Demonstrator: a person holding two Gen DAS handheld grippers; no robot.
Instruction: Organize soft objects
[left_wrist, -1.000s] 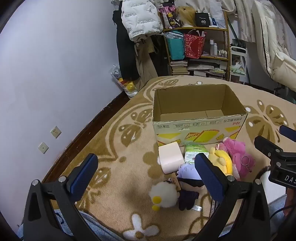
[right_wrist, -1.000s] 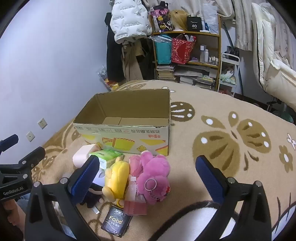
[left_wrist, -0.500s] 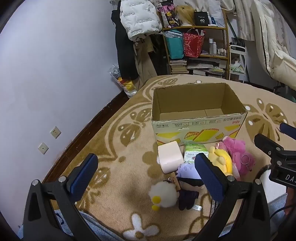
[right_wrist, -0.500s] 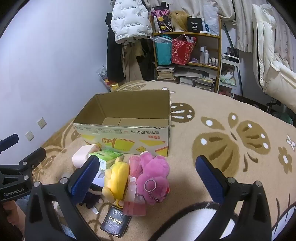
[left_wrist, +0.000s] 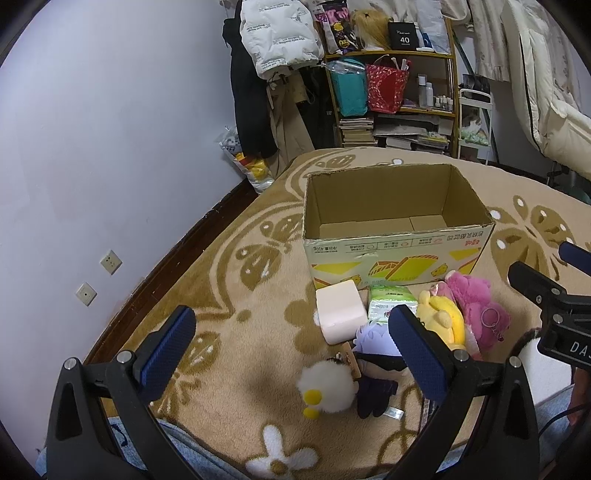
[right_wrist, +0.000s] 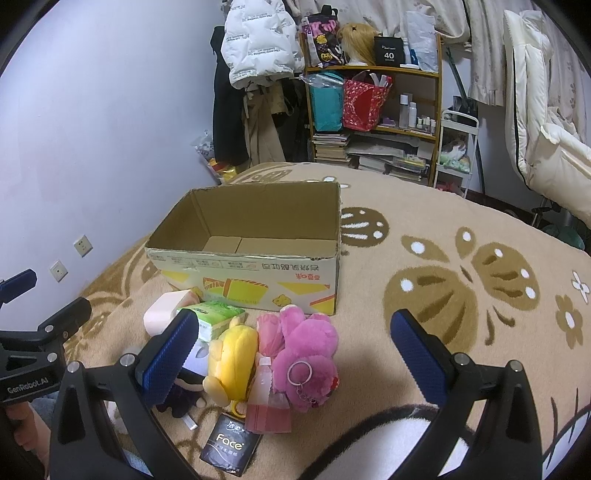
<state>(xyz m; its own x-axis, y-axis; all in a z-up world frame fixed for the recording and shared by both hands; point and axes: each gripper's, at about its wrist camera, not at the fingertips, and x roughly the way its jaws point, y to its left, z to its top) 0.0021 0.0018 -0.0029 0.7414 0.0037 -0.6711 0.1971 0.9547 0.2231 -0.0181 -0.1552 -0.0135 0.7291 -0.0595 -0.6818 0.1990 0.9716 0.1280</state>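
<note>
Pink plush toy (right_wrist: 307, 350) lies between the right gripper's (right_wrist: 291, 354) wide-apart, empty jaws; left gripper (left_wrist: 291, 350) likewise gapes.

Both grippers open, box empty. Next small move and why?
Probably lower the right gripper onto the pink plush. Its jaws are wide open, the plush sits almost centred between them, and the cardboard box just behind is empty. The left gripper is also open.

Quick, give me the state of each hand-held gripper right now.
Left hand-held gripper: open, holding nothing, above the rug.
Right hand-held gripper: open, holding nothing, above the toy pile.
</note>
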